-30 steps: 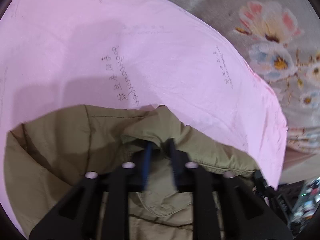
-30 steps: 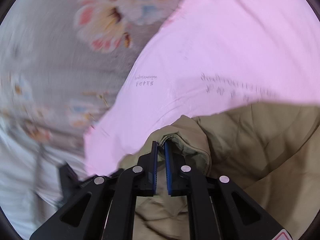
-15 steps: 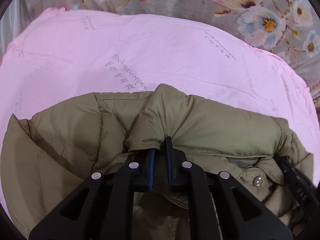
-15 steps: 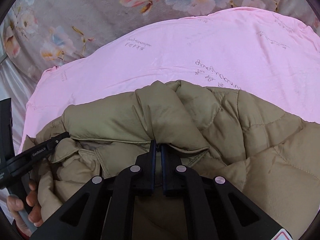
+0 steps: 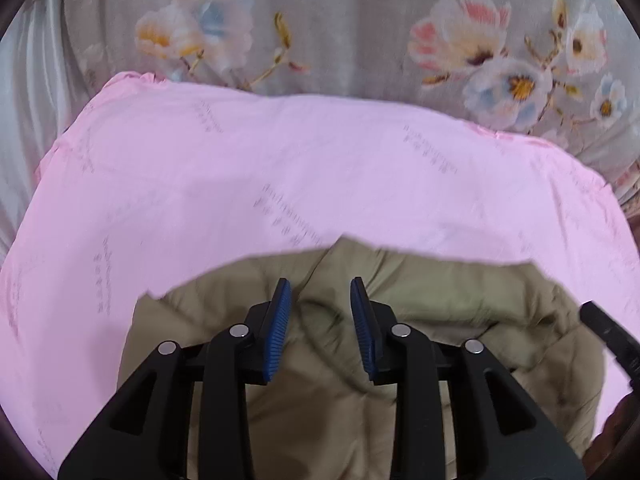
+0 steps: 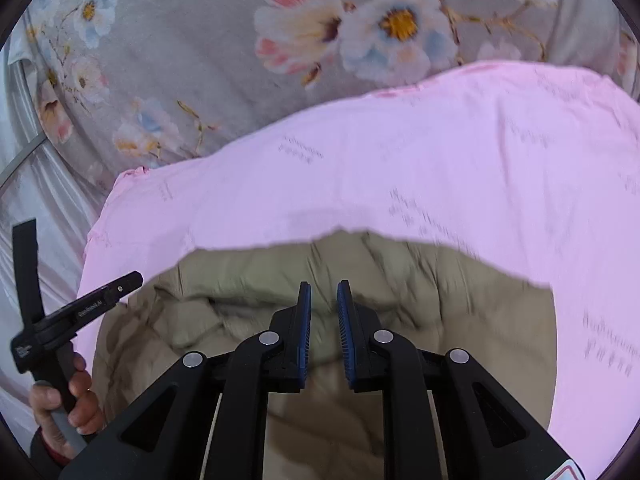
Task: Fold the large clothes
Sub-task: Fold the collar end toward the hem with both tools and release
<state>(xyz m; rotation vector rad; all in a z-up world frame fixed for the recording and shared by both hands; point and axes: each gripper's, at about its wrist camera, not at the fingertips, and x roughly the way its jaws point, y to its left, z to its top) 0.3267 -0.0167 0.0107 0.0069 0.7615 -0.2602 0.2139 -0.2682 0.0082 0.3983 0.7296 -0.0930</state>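
where it lies bunched on the pink sheet [image 5: 280, 168], the olive quilted jacket [image 5: 420, 300] looks puffy.

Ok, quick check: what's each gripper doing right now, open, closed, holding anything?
Left gripper: open, jaws just opened, nothing held; the olive jacket lies below.
Right gripper: open, narrower gap, jaws just opened, nothing held.

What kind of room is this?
Probably a bedroom: a pink sheet spread over a grey flowered bedcover, a tan padded jacket lying on top.
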